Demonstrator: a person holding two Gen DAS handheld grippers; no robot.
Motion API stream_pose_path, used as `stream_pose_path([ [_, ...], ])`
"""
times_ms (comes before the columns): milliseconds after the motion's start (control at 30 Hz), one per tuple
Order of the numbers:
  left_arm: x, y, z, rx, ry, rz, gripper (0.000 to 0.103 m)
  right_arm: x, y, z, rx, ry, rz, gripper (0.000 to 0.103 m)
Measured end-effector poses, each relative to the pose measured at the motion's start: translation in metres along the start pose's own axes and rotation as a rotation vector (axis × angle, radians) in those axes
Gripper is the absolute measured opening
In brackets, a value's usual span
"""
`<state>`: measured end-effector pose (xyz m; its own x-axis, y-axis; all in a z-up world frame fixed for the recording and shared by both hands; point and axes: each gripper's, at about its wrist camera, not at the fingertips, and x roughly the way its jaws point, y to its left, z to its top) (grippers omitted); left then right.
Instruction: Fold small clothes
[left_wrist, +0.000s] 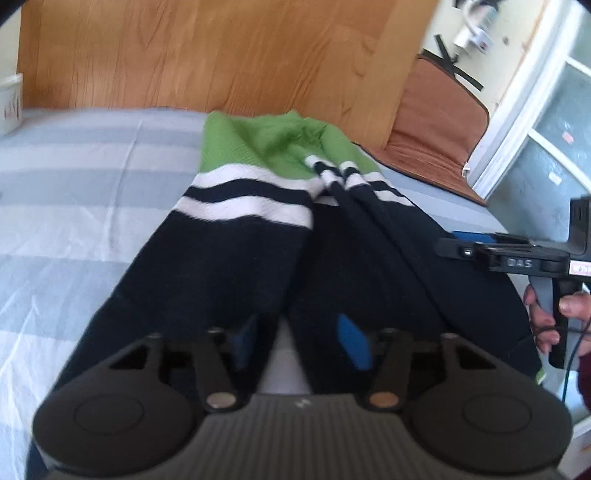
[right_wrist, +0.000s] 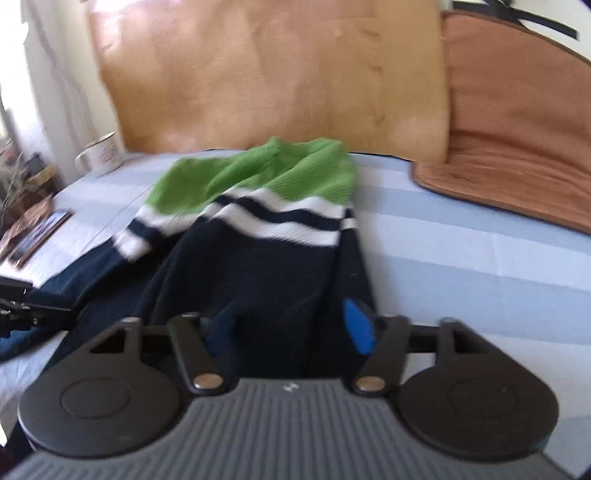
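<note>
Left tool (left_wrist: 301, 339): blue pads parted about halfway, navy hem of the sweater (left_wrist: 236, 258) lying between them; whether the pads press on the cloth cannot be told

Right tool (right_wrist: 291, 328): pads likewise parted about halfway, navy cloth between them, contact unclear; seen from the left tool it sits off to the right, a person's hand (left_wrist: 554, 314) on its grip

Sweater: knit, navy lower body, white and navy stripes, green top; laid flat on the bed (right_wrist: 461, 266), hem nearest both tools, green end farthest; one sleeve folded across the front

Bed: light blue and white striped sheet, under and beyond both tools

Mug (right_wrist: 101, 153): white, upright at the far left of the bed as seen from the right tool; contents not visible

Brown cushion (right_wrist: 517, 147): far right, past the sweater

Wooden headboard (left_wrist: 221, 51): farthest, behind the green end
</note>
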<state>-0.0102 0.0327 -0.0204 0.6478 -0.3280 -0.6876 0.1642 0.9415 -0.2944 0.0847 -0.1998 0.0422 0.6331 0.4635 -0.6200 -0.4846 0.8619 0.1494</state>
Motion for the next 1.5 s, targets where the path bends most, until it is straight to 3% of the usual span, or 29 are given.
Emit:
stream_pose_path([
  [33, -0.004, -0.007, 0.003, 0.010, -0.005, 0.015, 0.056, -0.001, 0.007, -0.001, -0.025, -0.003, 0.000, 0.019],
  [67, -0.004, -0.014, 0.004, 0.013, -0.011, 0.044, 0.055, 0.005, 0.007, 0.002, -0.032, -0.005, 0.011, 0.014],
  [133, 0.000, -0.024, 0.010, 0.029, -0.030, 0.105, 0.039, -0.008, 0.016, 0.003, -0.065, -0.050, -0.035, 0.012],
  [200, -0.003, -0.027, 0.012, 0.050, -0.046, 0.183, 0.014, -0.024, 0.012, 0.007, -0.110, -0.121, -0.137, 0.011],
  [300, -0.008, -0.016, 0.011, 0.011, -0.048, 0.161, 0.013, -0.046, -0.030, 0.024, -0.134, -0.196, -0.386, 0.011],
  [400, -0.010, -0.011, 0.011, -0.005, -0.041, 0.147, 0.016, -0.043, -0.082, 0.031, -0.230, -0.178, -0.807, 0.010],
  [433, -0.011, -0.011, 0.011, -0.005, -0.040, 0.146, 0.016, -0.042, -0.099, 0.032, -0.195, -0.139, -0.881, 0.013],
  [467, -0.013, -0.010, 0.011, -0.003, -0.033, 0.136, 0.024, -0.047, -0.115, 0.031, -0.111, -0.112, -0.896, 0.014],
  [500, -0.016, -0.010, 0.010, -0.001, -0.029, 0.121, 0.036, -0.058, -0.125, 0.028, -0.004, -0.131, -0.834, 0.015],
  [567, -0.023, -0.009, 0.005, -0.001, -0.022, 0.080, 0.047, -0.081, -0.124, 0.014, 0.146, -0.203, -0.646, 0.042],
  [700, -0.032, -0.014, -0.002, 0.011, 0.007, 0.050, 0.051, -0.098, -0.087, -0.016, 0.256, -0.221, -0.297, 0.050],
  [767, -0.033, -0.017, -0.005, -0.011, 0.055, -0.012, 0.051, -0.100, -0.066, -0.030, 0.278, -0.202, -0.160, 0.060],
  [833, -0.029, -0.016, -0.008, -0.061, 0.121, -0.095, 0.051, -0.095, -0.040, -0.040, 0.269, -0.184, -0.074, 0.071],
  [1033, -0.032, -0.017, -0.020, -0.087, 0.119, -0.082, 0.047, -0.078, 0.011, -0.052, 0.148, -0.099, -0.005, 0.083],
  [1067, -0.032, -0.016, -0.022, -0.097, 0.111, -0.074, 0.038, -0.074, 0.013, -0.054, 0.123, -0.088, -0.022, 0.083],
  [1100, -0.031, -0.016, -0.023, -0.112, 0.103, -0.059, 0.016, -0.068, 0.014, -0.055, 0.107, -0.069, -0.053, 0.082],
  [1133, -0.028, -0.014, -0.024, -0.132, 0.096, -0.038, 0.010, -0.063, 0.010, -0.060, 0.114, -0.047, -0.070, 0.072],
  [1167, -0.026, -0.010, -0.023, -0.175, 0.084, -0.057, 0.010, -0.058, 0.003, -0.062, 0.149, -0.021, -0.047, 0.046],
  [1200, -0.024, -0.006, -0.021, -0.210, 0.087, -0.073, 0.010, -0.056, -0.003, -0.062, 0.209, -0.012, -0.007, 0.041],
  [1233, -0.023, -0.004, -0.018, -0.232, 0.091, -0.081, 0.009, -0.059, -0.006, -0.060, 0.249, -0.023, 0.017, 0.017],
  [1367, -0.055, 0.015, 0.001, -0.233, -0.001, -0.085, 0.009, -0.088, 0.006, -0.049, 0.361, -0.103, 0.199, 0.014],
  [1500, -0.106, 0.052, 0.015, -0.236, -0.114, 0.002, 0.009, -0.116, 0.013, -0.047, 0.418, -0.173, 0.359, 0.014],
])
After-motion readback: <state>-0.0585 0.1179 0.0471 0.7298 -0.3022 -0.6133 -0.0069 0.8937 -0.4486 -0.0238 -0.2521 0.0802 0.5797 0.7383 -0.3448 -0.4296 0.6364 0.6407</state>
